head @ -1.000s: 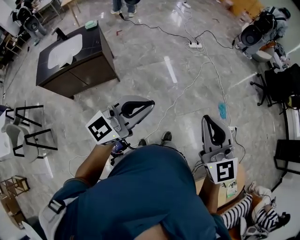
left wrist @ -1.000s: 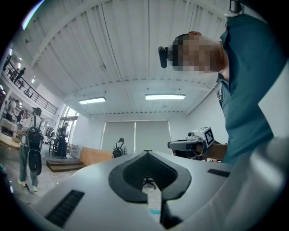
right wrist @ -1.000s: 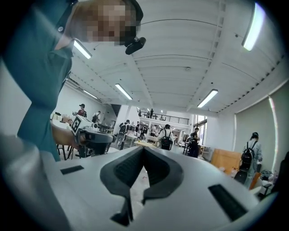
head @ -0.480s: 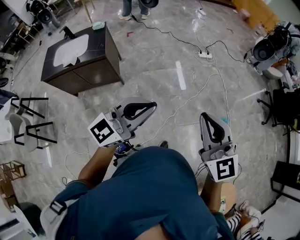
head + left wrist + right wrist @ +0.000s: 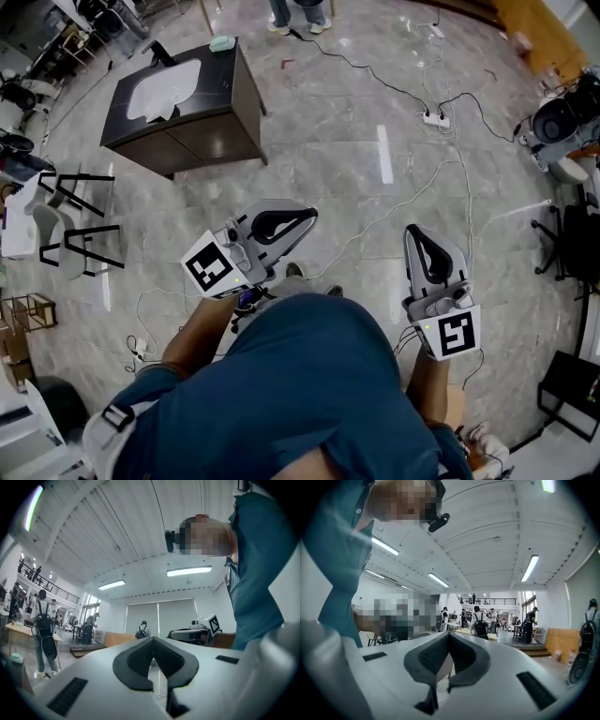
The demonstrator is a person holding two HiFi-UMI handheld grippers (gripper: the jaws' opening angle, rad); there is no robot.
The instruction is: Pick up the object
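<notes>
- I am keeping the left claw (image 5: 302, 216) pinched fully together, gripping nothing.
- The right claw (image 5: 418, 232) is likewise sitting closed and empty.
- Both are hovering above the floor (image 5: 328, 122); I cannot tell where the object is.

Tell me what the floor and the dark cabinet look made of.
Floor: polished grey stone or stone-look tile, glossy, going by the veining and the bright light reflections. Cabinet: probably dark brown wood or laminate with a low sheen, with flat door panels. Its inset white basin looks ceramic, though that is uncertain.
</notes>
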